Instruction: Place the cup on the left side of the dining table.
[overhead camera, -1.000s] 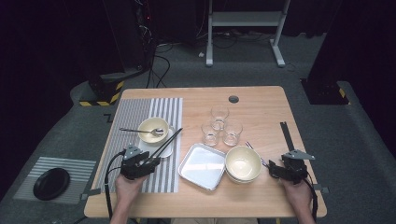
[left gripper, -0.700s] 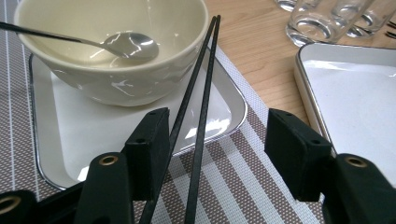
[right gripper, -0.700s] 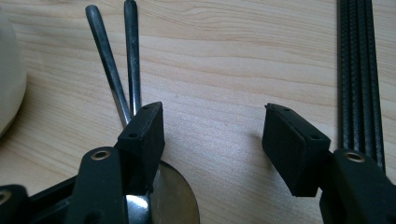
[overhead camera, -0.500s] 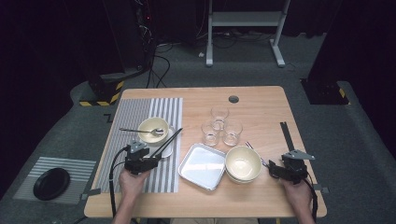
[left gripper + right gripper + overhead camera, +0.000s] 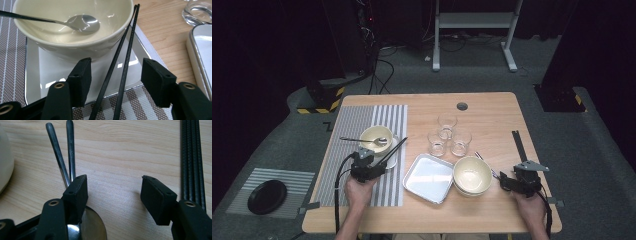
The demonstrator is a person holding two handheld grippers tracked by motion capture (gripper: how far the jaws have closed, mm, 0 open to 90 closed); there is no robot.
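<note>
A pair of black chopsticks (image 5: pixel 127 45) leans on the rim of a cream bowl (image 5: pixel 75 47) that holds a metal spoon (image 5: pixel 82 23) and stands on a square silver plate (image 5: pixel 50 72). My left gripper (image 5: pixel 116 65) is open with the chopsticks' lower ends between its pads, untouched; its jaws have just been closing a little. In the high view the left gripper (image 5: pixel 379 161) sits on the striped mat (image 5: pixel 357 120) just in front of that bowl (image 5: pixel 376 136). My right gripper (image 5: pixel 113 181) is open over bare wood, with two metal handles (image 5: pixel 58 152) by its left pad.
A silver tray (image 5: pixel 428 177) and stacked cream bowls (image 5: pixel 472 175) lie at the table's front middle, with three glasses (image 5: pixel 446 135) behind. A black strip (image 5: pixel 519 145) lies beyond the right gripper (image 5: pixel 508 179). A black plate (image 5: pixel 267 196) rests on a mat on the floor.
My left gripper has slid away from the person, toward the bowl and along the chopsticks. The right gripper has stayed put.
</note>
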